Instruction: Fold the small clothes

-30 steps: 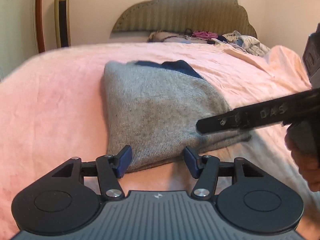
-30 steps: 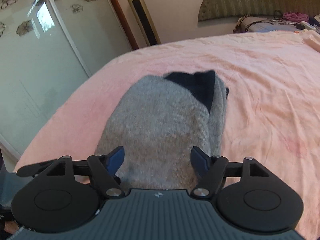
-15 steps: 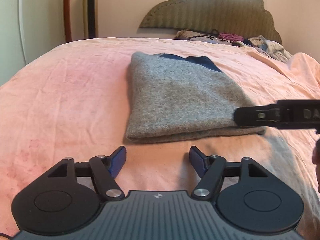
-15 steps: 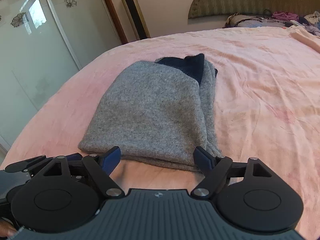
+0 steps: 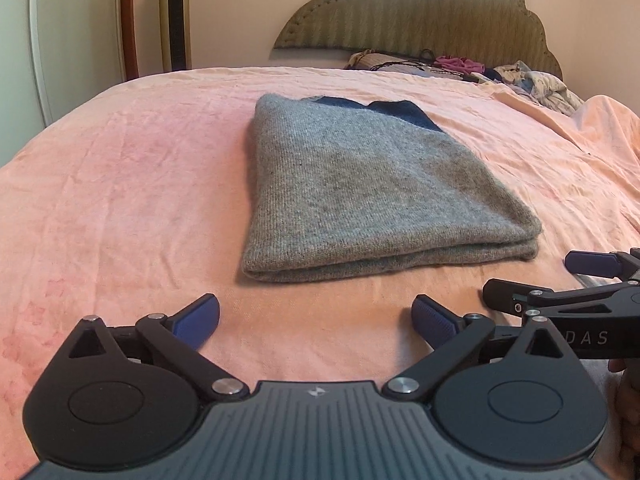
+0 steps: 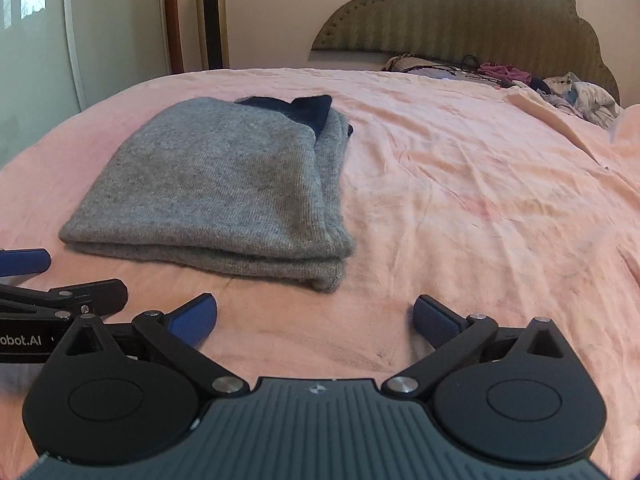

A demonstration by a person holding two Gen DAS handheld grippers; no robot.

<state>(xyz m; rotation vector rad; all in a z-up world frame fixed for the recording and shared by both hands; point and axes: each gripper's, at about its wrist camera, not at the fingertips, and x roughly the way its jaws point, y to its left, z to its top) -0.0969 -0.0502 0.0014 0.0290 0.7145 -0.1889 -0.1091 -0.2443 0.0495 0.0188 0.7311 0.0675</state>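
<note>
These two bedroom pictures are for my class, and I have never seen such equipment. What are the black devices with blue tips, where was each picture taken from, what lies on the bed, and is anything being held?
A person holds a two-finger gripper in each hand, each carrying a camera that looks along its fingers. One picture comes from the left gripper, the other from the right gripper; each also shows the other gripper at its edge. On the pink bedspread lies a folded grey sweater with a dark blue part at its far end. More clothes lie near the headboard. Both grippers' jaws have just been opening and hold nothing; the sweater lies ahead of them, untouched.
</note>
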